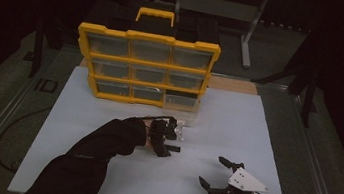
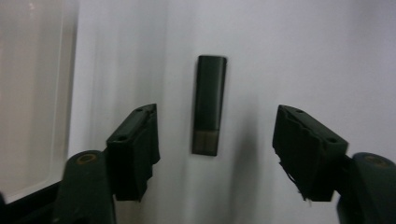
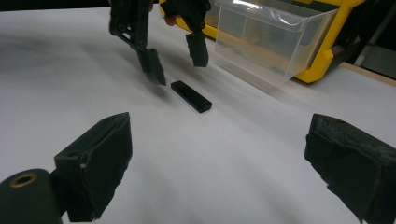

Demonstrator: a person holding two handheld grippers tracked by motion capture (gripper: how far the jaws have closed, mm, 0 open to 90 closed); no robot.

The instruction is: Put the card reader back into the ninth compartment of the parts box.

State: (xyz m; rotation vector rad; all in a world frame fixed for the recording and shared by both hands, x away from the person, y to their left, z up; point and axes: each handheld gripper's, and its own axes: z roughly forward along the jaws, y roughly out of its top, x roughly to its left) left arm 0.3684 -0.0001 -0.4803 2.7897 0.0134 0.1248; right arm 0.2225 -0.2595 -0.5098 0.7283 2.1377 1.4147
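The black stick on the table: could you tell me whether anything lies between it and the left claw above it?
Nothing visible does: the left claw hangs open over the black stick, with bare white table around it.

Dim lab or workshop, yellow parts organizer [image 1: 145,66], white table [image 1: 236,130], metal frames

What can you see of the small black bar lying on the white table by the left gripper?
The black bar is a slim, flat, rectangular stick, dark and matte like plastic, with one short end section a lighter grey-green. It lies flat on the white table, in front of the pulled-out clear drawer. The left gripper hangs over it, jaws open on either side; nothing touches it but the table.
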